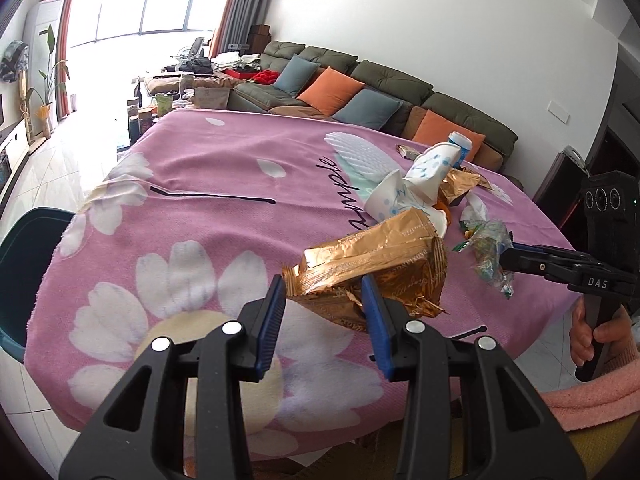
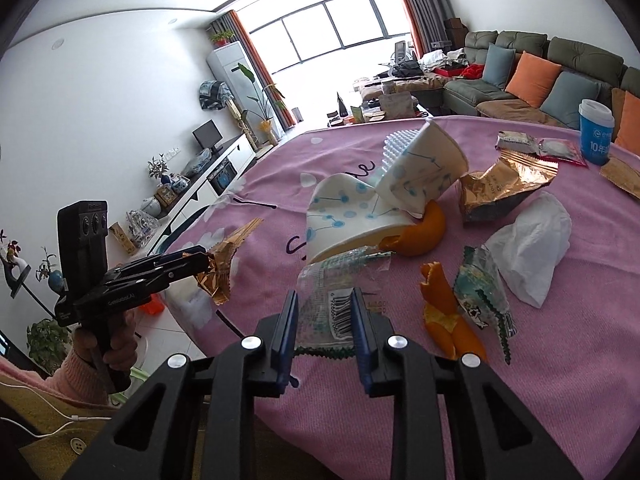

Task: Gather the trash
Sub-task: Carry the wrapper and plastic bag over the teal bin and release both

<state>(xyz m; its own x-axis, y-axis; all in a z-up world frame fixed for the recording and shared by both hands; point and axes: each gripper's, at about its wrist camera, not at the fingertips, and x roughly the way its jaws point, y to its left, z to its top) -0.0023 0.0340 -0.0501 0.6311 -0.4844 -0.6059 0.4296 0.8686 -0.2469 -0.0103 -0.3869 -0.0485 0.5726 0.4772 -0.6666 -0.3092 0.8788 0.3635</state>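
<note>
My left gripper (image 1: 325,300) is shut on a crumpled gold foil wrapper (image 1: 372,264), held just above the pink flowered tablecloth (image 1: 192,216); the same wrapper (image 2: 224,268) shows in the right wrist view. My right gripper (image 2: 325,312) is shut on a clear plastic wrapper with a barcode (image 2: 332,292), also seen from the left (image 1: 490,256). Crushed paper cups (image 2: 372,208), orange peel (image 2: 444,312), a white tissue (image 2: 528,248), another gold wrapper (image 2: 500,188) and a green-edged wrapper (image 2: 484,296) lie on the table.
A blue and white cup (image 2: 596,132) and flat snack packets (image 2: 540,148) stand at the far right. A dark teal bin (image 1: 24,264) sits beside the table's left edge. A sofa with cushions (image 1: 360,92) is behind the table.
</note>
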